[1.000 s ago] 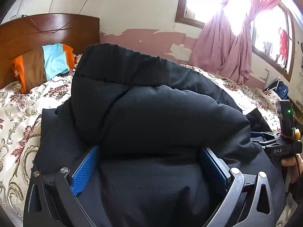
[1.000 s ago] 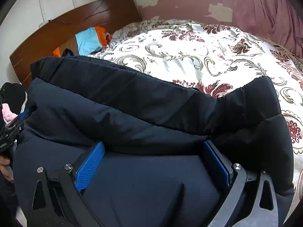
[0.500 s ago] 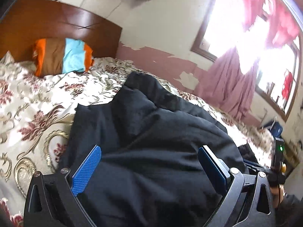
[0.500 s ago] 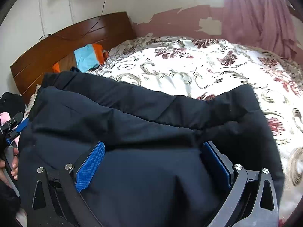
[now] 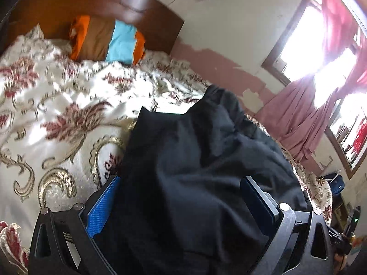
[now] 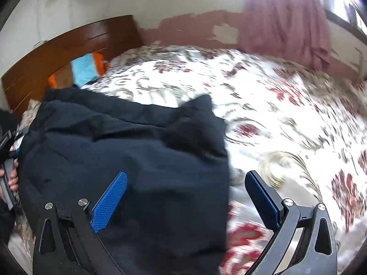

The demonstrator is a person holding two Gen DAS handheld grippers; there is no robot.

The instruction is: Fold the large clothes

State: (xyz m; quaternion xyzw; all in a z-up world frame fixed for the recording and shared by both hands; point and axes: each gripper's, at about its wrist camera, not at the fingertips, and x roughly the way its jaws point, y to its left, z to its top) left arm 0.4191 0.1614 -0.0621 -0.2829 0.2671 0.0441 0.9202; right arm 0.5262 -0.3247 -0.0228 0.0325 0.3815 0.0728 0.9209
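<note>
A large dark padded jacket (image 6: 128, 146) lies folded over on the floral bedspread (image 6: 286, 119). In the left wrist view the jacket (image 5: 206, 160) bulges up between the wide-spread fingers of my left gripper (image 5: 181, 201), and no pinch on the cloth shows. My right gripper (image 6: 185, 197) is open above the jacket's right edge: its left pad (image 6: 110, 201) is over the cloth and its right pad (image 6: 261, 197) is over the bedspread. Both views are blurred by motion.
A wooden headboard (image 5: 119, 6) with an orange, brown and blue pillow (image 5: 107, 41) stands at the far end. Pink curtains (image 5: 305, 114) hang by a bright window on the right. The left gripper and hand show at the left edge of the right wrist view (image 6: 6, 160).
Both grippers have risen and drawn back from the jacket. The right one has shifted right, so bedspread now shows between its fingers. The raised fold has dropped flatter onto the bed.
</note>
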